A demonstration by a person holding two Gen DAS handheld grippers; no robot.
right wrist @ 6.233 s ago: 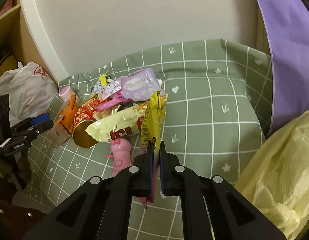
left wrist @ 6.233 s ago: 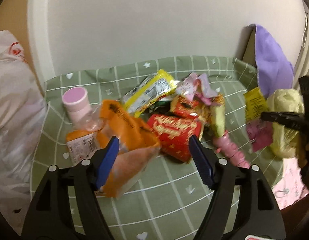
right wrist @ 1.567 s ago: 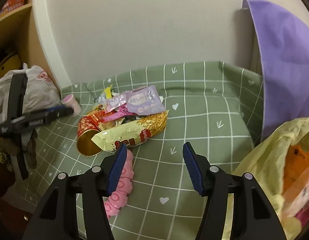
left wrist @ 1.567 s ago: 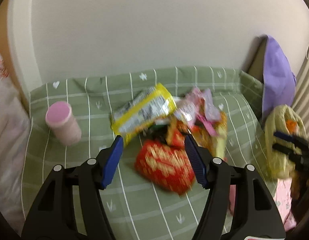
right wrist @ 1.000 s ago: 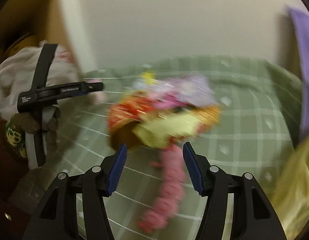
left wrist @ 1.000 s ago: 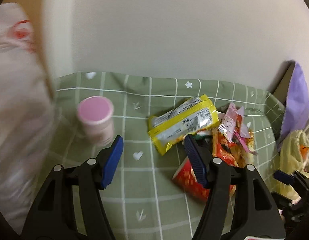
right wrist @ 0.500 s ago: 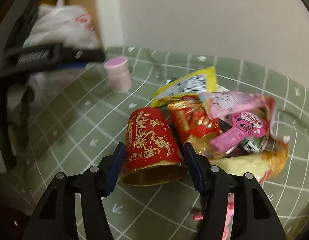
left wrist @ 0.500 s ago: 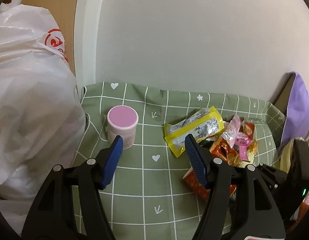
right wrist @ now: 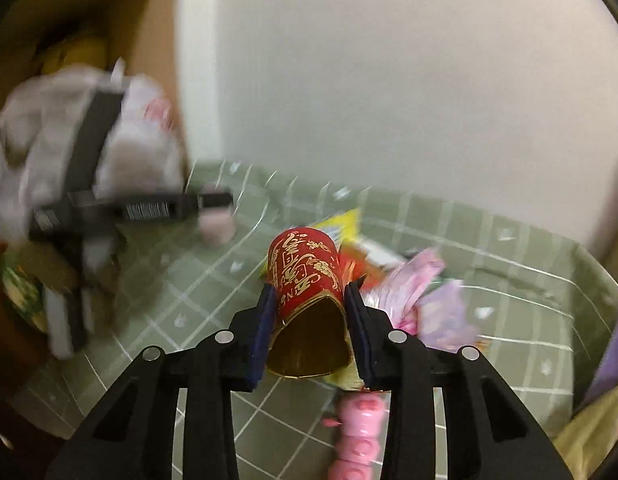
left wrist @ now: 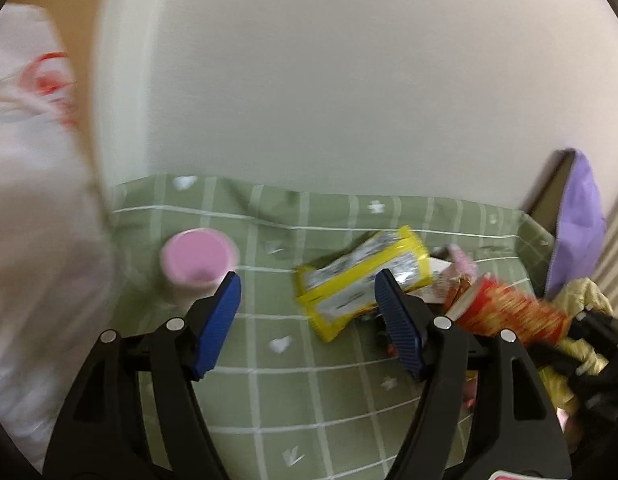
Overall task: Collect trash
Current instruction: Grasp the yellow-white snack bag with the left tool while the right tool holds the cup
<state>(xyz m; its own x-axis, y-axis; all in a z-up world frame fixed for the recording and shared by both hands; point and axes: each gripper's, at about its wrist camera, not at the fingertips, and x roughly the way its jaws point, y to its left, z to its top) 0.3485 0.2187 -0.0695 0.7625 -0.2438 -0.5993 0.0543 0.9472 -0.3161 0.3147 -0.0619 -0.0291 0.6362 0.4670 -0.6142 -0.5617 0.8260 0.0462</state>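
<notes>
My right gripper [right wrist: 311, 292] is closing its jaws on a red paper cup with gold print [right wrist: 305, 264]; the pads press its sides and the gold rim is squashed oval. The cup is lifted off the green checked cloth [right wrist: 197, 288]. In the left wrist view the same cup [left wrist: 509, 312] is a blur at the right. My left gripper [left wrist: 307, 280] hovers over the cloth with its jaws opening and nothing between them. A pink-lidded little bottle [left wrist: 197, 260] stands beyond its left finger. A yellow wrapper [left wrist: 361, 280] lies beyond its right finger.
A heap of pink and purple wrappers [right wrist: 421, 292] and a pink toy-like piece [right wrist: 361, 432] lie on the cloth. A white plastic bag [left wrist: 29, 200] fills the left side. A yellow bag [left wrist: 585, 296] and a purple cloth [left wrist: 577, 220] sit at the right. A pale wall stands behind.
The right jaws have closed onto the red cup and raised it from the cloth. The left gripper's jaws stand slightly wider, and its view has shifted a little.
</notes>
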